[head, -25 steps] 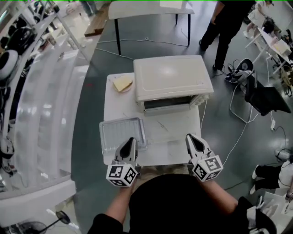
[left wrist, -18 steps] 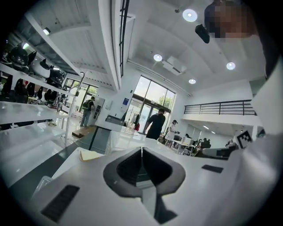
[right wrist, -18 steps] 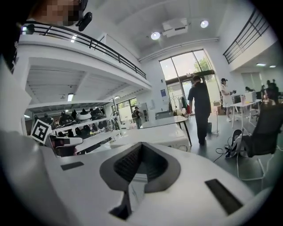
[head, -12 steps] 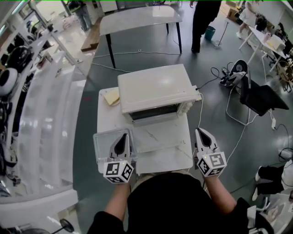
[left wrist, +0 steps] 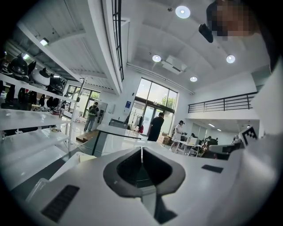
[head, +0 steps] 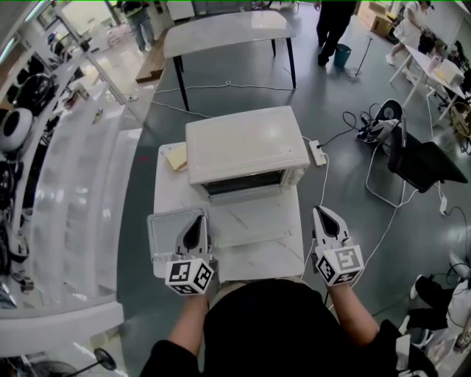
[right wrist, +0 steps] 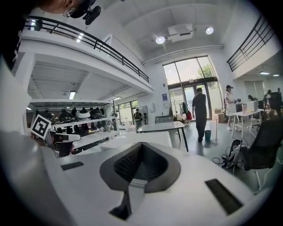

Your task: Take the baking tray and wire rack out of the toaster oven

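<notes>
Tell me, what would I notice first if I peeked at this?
A big cream toaster oven sits in the middle of a small white table. A shiny tray lies at the table's front left corner. The left gripper and right gripper point forward, jaws shut and empty.

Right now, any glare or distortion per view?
Head view: fisheye bows the white shelving at left; sheen atop the cream box-shaped toaster oven. Left gripper view: black vignette corners, round ceiling lights bloom. Right gripper view: glass entrance washed out.
</notes>
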Action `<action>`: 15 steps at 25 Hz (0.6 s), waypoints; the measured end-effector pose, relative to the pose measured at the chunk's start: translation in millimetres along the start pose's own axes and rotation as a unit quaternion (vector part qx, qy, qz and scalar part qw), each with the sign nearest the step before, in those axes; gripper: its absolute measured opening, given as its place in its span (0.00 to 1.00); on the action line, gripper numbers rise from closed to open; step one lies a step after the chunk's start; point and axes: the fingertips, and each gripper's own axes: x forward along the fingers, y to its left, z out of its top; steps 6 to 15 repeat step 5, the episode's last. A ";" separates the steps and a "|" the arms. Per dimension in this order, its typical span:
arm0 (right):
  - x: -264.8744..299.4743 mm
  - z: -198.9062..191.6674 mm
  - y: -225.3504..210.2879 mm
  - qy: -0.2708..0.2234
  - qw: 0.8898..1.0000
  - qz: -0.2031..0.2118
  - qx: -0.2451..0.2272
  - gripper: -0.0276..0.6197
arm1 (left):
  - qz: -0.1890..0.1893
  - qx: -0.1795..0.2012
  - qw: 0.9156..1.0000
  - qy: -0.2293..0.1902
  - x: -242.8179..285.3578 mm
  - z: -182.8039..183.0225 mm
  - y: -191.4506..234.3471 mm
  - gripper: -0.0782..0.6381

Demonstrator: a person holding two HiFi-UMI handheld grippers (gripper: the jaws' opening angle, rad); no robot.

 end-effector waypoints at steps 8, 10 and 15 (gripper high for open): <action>-4.9 4.3 -8.3 0.000 1.000 0.011 -0.005 0.08 | 0.000 -0.001 1.000 0.004 -2.8 -5.2 -14.0 0.15; -4.9 4.3 -8.3 0.000 1.000 0.011 -0.005 0.08 | 0.000 -0.001 1.000 0.004 -2.8 -5.2 -14.0 0.15; -4.9 4.3 -8.3 0.000 1.000 0.011 -0.005 0.08 | 0.000 -0.001 1.000 0.004 -2.8 -5.2 -14.0 0.15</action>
